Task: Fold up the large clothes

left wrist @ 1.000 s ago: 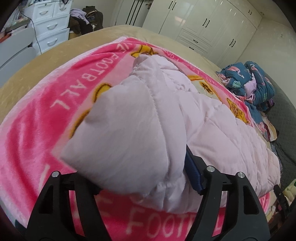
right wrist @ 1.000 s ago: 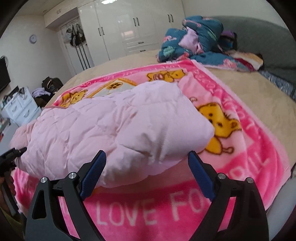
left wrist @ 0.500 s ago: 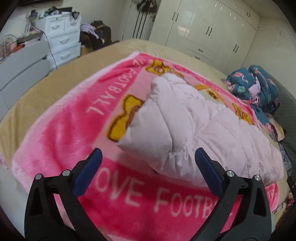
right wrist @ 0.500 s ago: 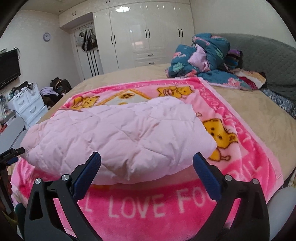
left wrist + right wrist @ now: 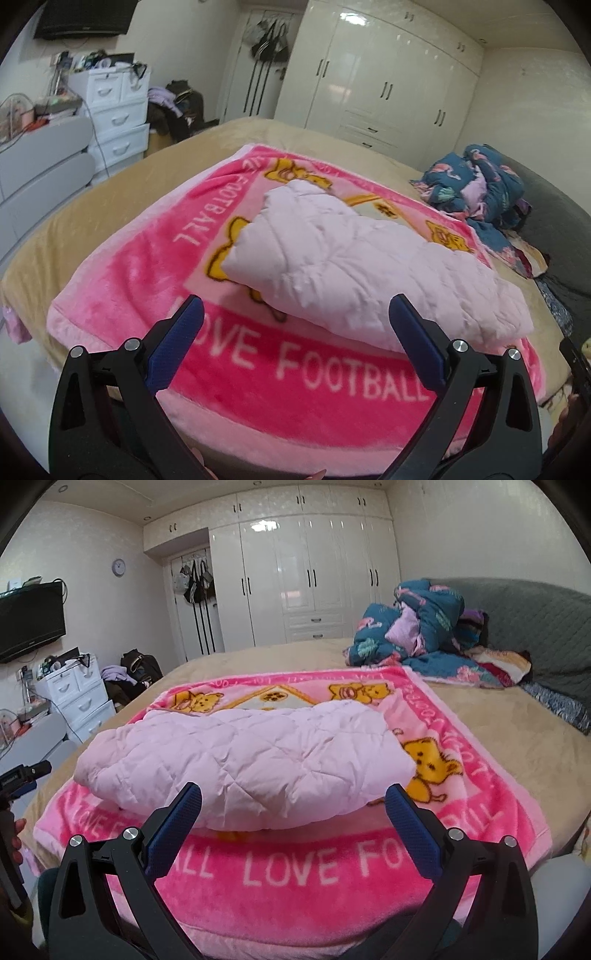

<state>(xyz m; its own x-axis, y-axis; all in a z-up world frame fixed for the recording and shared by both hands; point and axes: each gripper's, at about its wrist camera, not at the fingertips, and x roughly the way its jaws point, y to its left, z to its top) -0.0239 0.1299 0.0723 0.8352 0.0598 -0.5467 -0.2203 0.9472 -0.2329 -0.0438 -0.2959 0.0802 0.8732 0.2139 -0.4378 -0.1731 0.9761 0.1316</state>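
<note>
A pale pink quilted jacket (image 5: 354,266) lies folded into a long bundle on a bright pink blanket (image 5: 155,266) with yellow bears and white lettering. It also shows in the right wrist view (image 5: 251,760), across the blanket (image 5: 303,871). My left gripper (image 5: 295,332) is open and empty, held back from the jacket's near left end. My right gripper (image 5: 293,812) is open and empty, held back from the jacket's front edge. Neither gripper touches the jacket.
The blanket lies on a beige bed (image 5: 74,221). A heap of blue patterned clothes (image 5: 417,631) sits at the far right by a grey headboard (image 5: 535,627). White drawers (image 5: 114,110) and white wardrobes (image 5: 314,576) stand beyond the bed.
My left gripper has let go of the jacket's end and opened. Both grippers have drawn back and up from the jacket, which now rests on the blanket.
</note>
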